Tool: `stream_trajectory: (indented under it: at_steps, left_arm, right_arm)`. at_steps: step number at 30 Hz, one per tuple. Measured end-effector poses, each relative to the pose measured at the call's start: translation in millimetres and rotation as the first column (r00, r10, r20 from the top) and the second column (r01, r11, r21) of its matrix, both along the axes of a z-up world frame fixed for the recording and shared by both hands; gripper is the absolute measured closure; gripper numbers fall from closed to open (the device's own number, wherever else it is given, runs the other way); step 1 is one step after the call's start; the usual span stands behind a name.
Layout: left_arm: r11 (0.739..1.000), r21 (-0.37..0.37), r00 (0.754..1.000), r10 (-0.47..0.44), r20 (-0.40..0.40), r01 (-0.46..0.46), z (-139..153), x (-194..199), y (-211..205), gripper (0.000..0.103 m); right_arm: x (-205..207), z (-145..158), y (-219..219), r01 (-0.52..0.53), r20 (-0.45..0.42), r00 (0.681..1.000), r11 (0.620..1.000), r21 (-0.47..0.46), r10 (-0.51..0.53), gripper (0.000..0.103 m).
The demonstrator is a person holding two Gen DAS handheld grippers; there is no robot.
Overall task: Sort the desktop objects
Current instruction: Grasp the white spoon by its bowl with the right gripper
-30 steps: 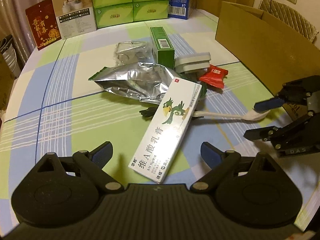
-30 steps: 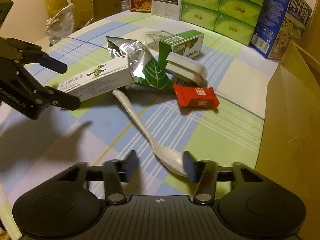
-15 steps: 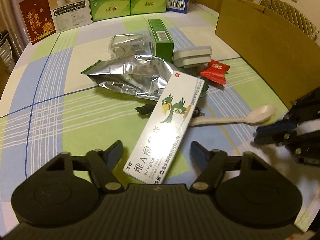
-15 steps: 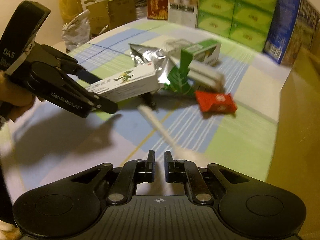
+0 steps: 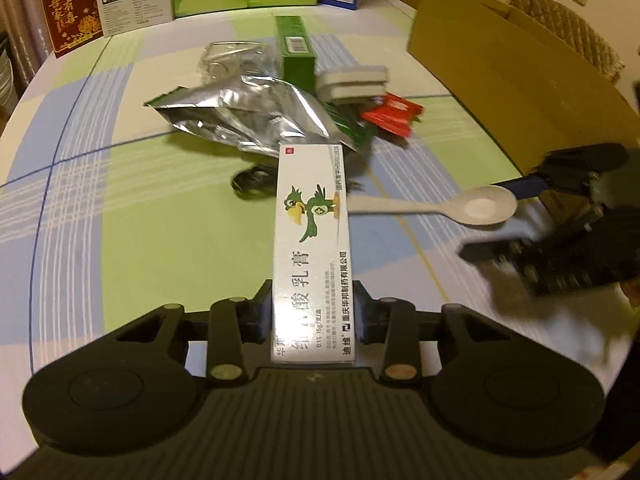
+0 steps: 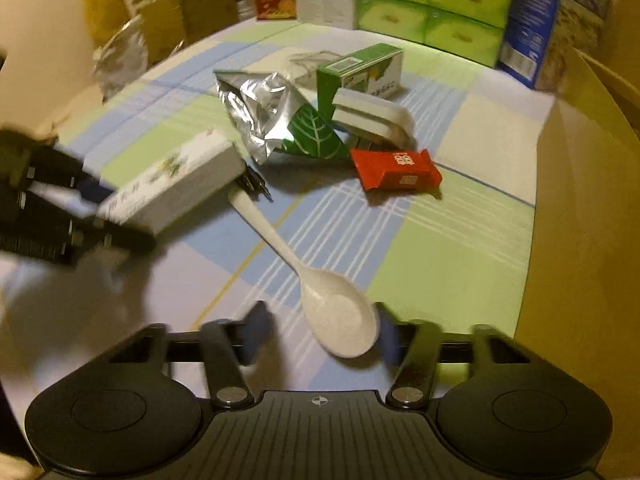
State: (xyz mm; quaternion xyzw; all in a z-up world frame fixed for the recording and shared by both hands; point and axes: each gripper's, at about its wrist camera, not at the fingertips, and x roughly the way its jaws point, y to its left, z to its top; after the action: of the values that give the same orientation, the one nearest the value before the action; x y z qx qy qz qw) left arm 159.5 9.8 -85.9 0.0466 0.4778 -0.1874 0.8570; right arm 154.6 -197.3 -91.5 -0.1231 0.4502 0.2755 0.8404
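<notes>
My left gripper (image 5: 312,312) is shut on the near end of a long white ointment box (image 5: 312,240) with a green bird on it; the box also shows in the right wrist view (image 6: 176,184). A white spoon (image 5: 452,206) lies on the checked tablecloth, its bowl (image 6: 340,320) between the fingers of my open right gripper (image 6: 320,332). The right gripper shows blurred at the right of the left wrist view (image 5: 516,220). Behind lie a silver foil bag (image 5: 248,116), a green box (image 5: 296,52), a white case (image 5: 352,84) and a red packet (image 6: 396,168).
A big cardboard box (image 5: 512,68) stands along the right side of the table. Green tissue boxes (image 6: 428,8), a blue carton (image 6: 536,20) and other cartons line the far edge. A black cable (image 5: 252,180) lies under the ointment box.
My left gripper has closed on the ointment box and turned it straight. My right gripper was shut half a second ago and now stands open around the spoon's bowl.
</notes>
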Motion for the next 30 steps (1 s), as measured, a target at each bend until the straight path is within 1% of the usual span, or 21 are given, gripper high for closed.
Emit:
stream_trajectory:
  at_steps: [1,2,5,7,9,10,12,13,15,16,17,19,21,22,23,24,26,28,30]
  left_arm:
    - [1.0,0.003,1.0,-0.002,0.001,0.002,1,-4,-1,0.07]
    - [1.0,0.005,1.0,-0.003,0.0,0.003,1,-8,-1,0.07]
    - [1.0,0.003,1.0,0.015,-0.009,-0.015,-1,-19,1,0.07]
    - [1.0,0.004,1.0,0.026,-0.006,-0.026,-1,-28,1,0.07]
    - [1.0,-0.001,1.0,0.031,-0.003,-0.031,-1,-35,0,0.07]
    - [0.999,-0.006,0.999,0.032,-0.003,-0.032,-1,-38,0,0.07]
    - [0.999,-0.016,0.999,0.033,0.001,-0.033,-1,-42,-1,0.069]
    - [0.999,-0.016,1.0,0.031,0.003,-0.03,-1,-43,-2,0.066]
    - [1.0,-0.008,1.0,0.025,0.01,-0.025,-2,-42,-3,0.061]
    - [1.0,-0.005,0.999,0.029,0.015,-0.029,-1,-42,-3,0.059]
    - [0.999,-0.004,0.999,0.036,0.02,-0.036,-1,-41,-2,0.059]
    - [0.999,-0.008,0.999,0.044,0.026,-0.044,0,-40,0,0.054]
    - [0.999,-0.011,0.998,0.046,0.032,-0.046,0,-38,-1,0.052]
    - [0.999,-0.01,0.998,0.046,0.034,-0.046,0,-37,-1,0.052]
    - [0.999,-0.011,0.998,0.044,0.034,-0.044,0,-37,-1,0.052]
    - [0.999,-0.012,0.998,0.043,0.035,-0.042,-1,-37,-1,0.052]
    - [0.999,-0.016,0.998,0.044,0.034,-0.043,-1,-36,-1,0.052]
    - [0.999,-0.021,0.998,0.047,0.033,-0.046,-1,-35,-1,0.052]
    - [0.999,-0.023,0.998,0.047,0.032,-0.047,-2,-34,-1,0.052]
  right_arm:
    - [-3,2,1,-0.001,-0.001,1.0,1.0,-0.001,0.001,0.079]
    - [-6,3,2,0.001,-0.008,1.0,1.0,0.006,-0.001,0.087]
    - [-14,4,-2,0.037,-0.059,0.998,0.997,0.066,-0.034,0.09]
    - [-20,4,-7,0.07,-0.128,0.99,0.988,0.14,-0.052,0.09]
    - [-26,4,-10,0.094,-0.172,0.983,0.978,0.188,-0.062,0.09]
    - [-29,5,-11,0.103,-0.184,0.981,0.974,0.202,-0.065,0.09]
    - [-32,5,-14,0.123,-0.164,0.982,0.972,0.201,-0.091,0.089]
    - [-34,6,-14,0.125,-0.143,0.985,0.974,0.191,-0.098,0.086]
    - [-36,8,-10,0.112,-0.076,0.992,0.983,0.146,-0.101,0.06]
    - [-38,9,-8,0.096,-0.026,0.995,0.988,0.118,-0.094,0.034]
    - [-42,10,-5,0.076,0.026,0.997,0.993,0.087,-0.079,0.028]
    - [-45,7,1,0.025,0.071,0.997,0.999,0.038,-0.028,0.028]
    - [-45,2,6,-0.012,0.084,0.996,1.0,0.018,0.011,0.028]
    - [-44,-1,7,-0.029,0.095,0.995,1.0,0.005,0.028,0.031]
    - [-43,-4,9,-0.043,0.111,0.993,0.999,-0.015,0.045,0.037]
    - [-43,-7,11,-0.063,0.133,0.989,0.997,-0.038,0.067,0.04]
    - [-42,-10,12,-0.094,0.172,0.98,0.995,-0.043,0.1,0.042]
    - [-39,-12,11,-0.099,0.169,0.98,0.995,-0.025,0.102,0.045]
    - [-38,-11,10,-0.096,0.149,0.984,0.995,-0.001,0.095,0.051]
